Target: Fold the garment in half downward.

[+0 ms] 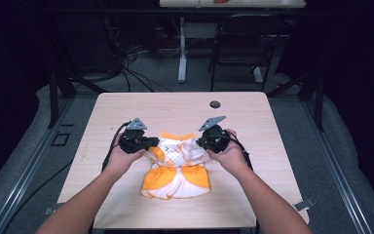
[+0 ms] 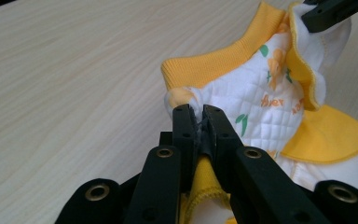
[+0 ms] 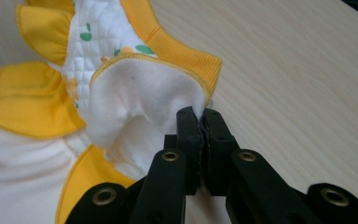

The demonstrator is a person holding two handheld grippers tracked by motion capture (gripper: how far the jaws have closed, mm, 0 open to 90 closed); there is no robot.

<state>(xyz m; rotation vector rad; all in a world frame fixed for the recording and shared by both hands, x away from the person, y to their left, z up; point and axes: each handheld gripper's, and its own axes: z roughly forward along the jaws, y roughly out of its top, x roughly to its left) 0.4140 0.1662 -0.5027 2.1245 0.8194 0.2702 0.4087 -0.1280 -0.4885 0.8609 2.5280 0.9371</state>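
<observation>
Left tool [image 2: 199, 114] clamped tight on shoulder of orange-white baby garment [image 1: 177, 168]; right tool [image 3: 200, 116] pinching opposite shoulder; garment between tools, hem resting on counter [image 1: 126, 107].

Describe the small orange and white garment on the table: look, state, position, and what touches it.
The garment is a small quilted white top with orange ribbed collar, orange flaps and a fruit print. It lies spread on the light wooden table, its upper part bunched. The left gripper and right gripper are each shut on an upper corner.
</observation>
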